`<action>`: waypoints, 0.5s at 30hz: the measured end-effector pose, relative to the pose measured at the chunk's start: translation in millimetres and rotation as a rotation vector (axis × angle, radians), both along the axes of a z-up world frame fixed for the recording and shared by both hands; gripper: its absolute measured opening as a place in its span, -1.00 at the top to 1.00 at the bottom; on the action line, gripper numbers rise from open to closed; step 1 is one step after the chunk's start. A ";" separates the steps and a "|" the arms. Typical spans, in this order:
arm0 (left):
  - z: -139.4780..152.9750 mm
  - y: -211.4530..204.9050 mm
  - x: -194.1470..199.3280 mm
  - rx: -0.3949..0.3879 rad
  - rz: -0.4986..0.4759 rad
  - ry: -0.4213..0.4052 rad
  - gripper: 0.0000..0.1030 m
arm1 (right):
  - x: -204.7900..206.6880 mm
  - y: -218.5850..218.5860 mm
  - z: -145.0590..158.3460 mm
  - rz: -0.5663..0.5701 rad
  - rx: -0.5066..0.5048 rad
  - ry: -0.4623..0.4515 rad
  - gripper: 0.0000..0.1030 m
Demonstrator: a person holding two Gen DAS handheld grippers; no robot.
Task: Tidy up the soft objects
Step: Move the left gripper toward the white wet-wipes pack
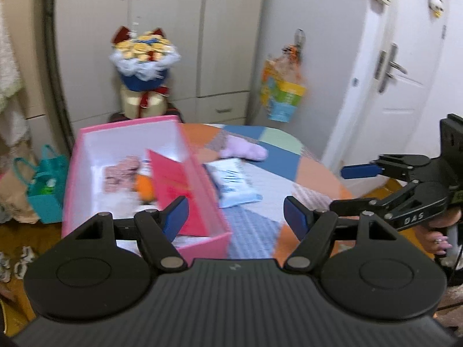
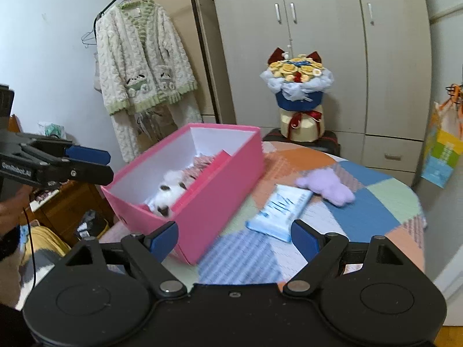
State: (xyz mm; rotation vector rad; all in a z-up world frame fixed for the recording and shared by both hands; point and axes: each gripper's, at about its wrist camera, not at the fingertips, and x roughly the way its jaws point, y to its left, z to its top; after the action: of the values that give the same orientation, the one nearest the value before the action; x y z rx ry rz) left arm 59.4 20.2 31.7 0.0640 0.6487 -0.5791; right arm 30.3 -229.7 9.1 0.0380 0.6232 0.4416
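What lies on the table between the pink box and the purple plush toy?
A light blue tissue pack lies between the pink box and the purple plush toy, on the patchwork cloth; the right wrist view shows it best.

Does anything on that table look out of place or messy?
Two things lie loose on the patchwork table outside the pink box: a purple plush toy and a blue-white packet, lying askew. Nothing looks spilled or damaged.

Patchwork table (image 2: 376, 202) w/ pink box (image 2: 214, 199), purple plush (image 2: 327, 186), tissue pack (image 2: 277, 212).

pink box (image 2: 211, 190) walls left, bare tablecloth (image 2: 240, 260) between fingers (image 2: 162, 238)
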 end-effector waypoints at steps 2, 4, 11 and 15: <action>-4.8 -17.1 1.3 -0.002 -0.027 0.020 -0.39 | -6.1 -8.5 -4.6 0.007 -0.005 -0.001 -0.71; -11.1 -35.6 5.8 -0.003 -0.042 0.045 -0.39 | -9.2 -14.2 -10.6 0.020 -0.010 0.001 -0.71; -41.3 -90.4 25.1 0.011 -0.048 0.108 -0.36 | 0.5 -23.5 -34.6 0.078 -0.078 -0.027 -0.71; -58.9 -112.4 43.7 0.020 -0.023 0.096 -0.36 | 19.5 -31.4 -50.3 0.093 -0.102 -0.055 -0.71</action>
State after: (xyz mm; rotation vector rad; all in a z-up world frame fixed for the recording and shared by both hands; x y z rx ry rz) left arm 103.1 -92.2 -27.1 0.0628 0.7483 -0.6005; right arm 49.8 -261.1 -41.2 -0.1003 0.5940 0.4983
